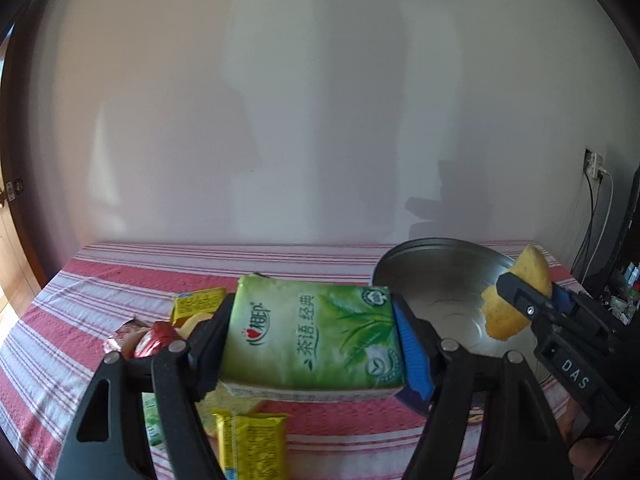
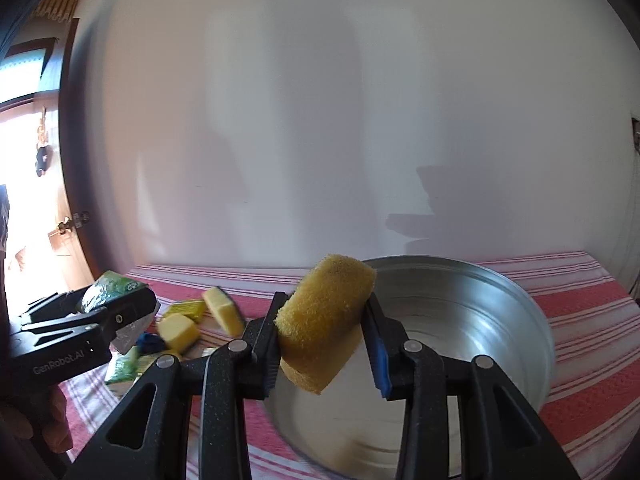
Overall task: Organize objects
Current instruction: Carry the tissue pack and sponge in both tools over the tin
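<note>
My left gripper [image 1: 310, 344] is shut on a green tissue pack [image 1: 312, 340] and holds it above the striped cloth, left of the metal bowl [image 1: 436, 276]. It shows at the left of the right wrist view [image 2: 120, 316], with the pack [image 2: 112, 288] in it. My right gripper [image 2: 324, 332] is shut on a yellow sponge [image 2: 324, 320], squeezed and held over the bowl's [image 2: 480, 320] near left rim. In the left wrist view the right gripper [image 1: 532, 304] and sponge [image 1: 516, 296] hang over the bowl's right side.
Yellow snack packets [image 1: 252, 444], a red wrapper [image 1: 156, 338] and more sponges [image 2: 200, 320] lie on the red-and-white striped cloth [image 1: 100, 292] left of the bowl. A white wall stands behind. Cables and a socket [image 1: 594, 164] are at the right.
</note>
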